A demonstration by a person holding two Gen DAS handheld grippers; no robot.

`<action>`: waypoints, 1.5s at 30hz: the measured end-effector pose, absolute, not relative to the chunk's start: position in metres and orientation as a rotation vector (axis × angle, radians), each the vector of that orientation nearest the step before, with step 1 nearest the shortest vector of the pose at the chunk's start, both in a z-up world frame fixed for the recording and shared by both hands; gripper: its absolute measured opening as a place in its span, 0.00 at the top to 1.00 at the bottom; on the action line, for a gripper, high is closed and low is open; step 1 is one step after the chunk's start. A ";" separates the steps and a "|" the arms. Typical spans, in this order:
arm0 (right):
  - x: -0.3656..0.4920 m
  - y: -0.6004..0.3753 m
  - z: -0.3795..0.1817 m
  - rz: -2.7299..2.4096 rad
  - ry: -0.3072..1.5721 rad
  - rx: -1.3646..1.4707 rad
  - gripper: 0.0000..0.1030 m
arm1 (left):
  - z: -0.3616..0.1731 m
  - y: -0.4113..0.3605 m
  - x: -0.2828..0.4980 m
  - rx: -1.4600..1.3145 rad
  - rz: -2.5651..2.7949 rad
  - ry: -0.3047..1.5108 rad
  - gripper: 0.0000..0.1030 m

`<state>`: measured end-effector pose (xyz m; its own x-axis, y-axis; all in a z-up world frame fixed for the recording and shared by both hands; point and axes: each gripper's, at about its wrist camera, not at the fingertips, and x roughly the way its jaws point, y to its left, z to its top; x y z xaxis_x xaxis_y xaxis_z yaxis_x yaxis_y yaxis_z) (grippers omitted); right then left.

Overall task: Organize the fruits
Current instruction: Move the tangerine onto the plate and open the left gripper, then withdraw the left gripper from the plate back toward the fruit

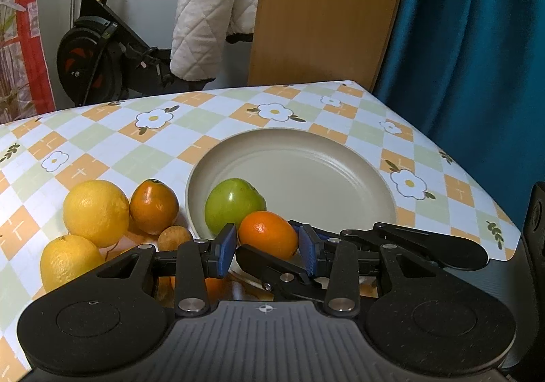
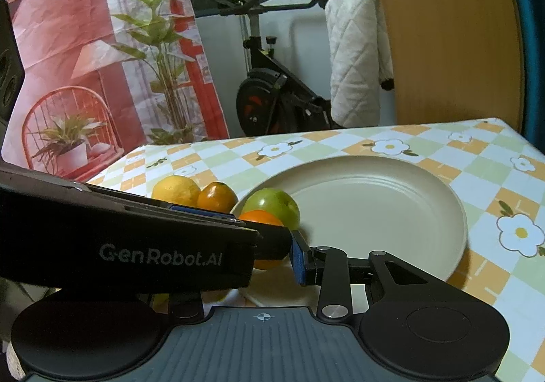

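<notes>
Green apple [image 1: 235, 203] sits in the plate [image 1: 340, 157]; left hand-held gripper [image 1: 267, 242] grasps an orange [image 1: 269, 234].

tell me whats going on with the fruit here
A person is sorting fruit with two handheld claws. The left claw and right claw are both closed around the same orange at the near rim of the plate. A green apple already sits on the plate. Two lemons, a persimmon and a small brown fruit wait on the tablecloth.
</notes>
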<state>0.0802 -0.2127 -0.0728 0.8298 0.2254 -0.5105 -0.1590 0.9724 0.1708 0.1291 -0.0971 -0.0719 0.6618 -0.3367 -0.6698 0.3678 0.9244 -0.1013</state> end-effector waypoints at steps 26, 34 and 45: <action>0.064 -0.204 -0.071 0.134 0.437 0.057 0.53 | -0.054 -0.082 0.112 0.008 -0.363 0.674 0.52; 0.049 -0.198 -0.067 0.126 0.437 0.030 0.53 | -0.048 -0.057 0.100 -0.046 -0.329 0.664 0.51; 0.036 -0.189 -0.058 0.151 0.481 0.041 0.53 | -0.043 -0.032 0.083 -0.042 -0.304 0.671 0.51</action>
<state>0.0363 -0.1890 -0.0585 0.8757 0.1544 -0.4574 -0.1353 0.9880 0.0744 0.0829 -0.0321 -0.0431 0.7405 -0.2908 -0.6058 0.2638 0.9549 -0.1360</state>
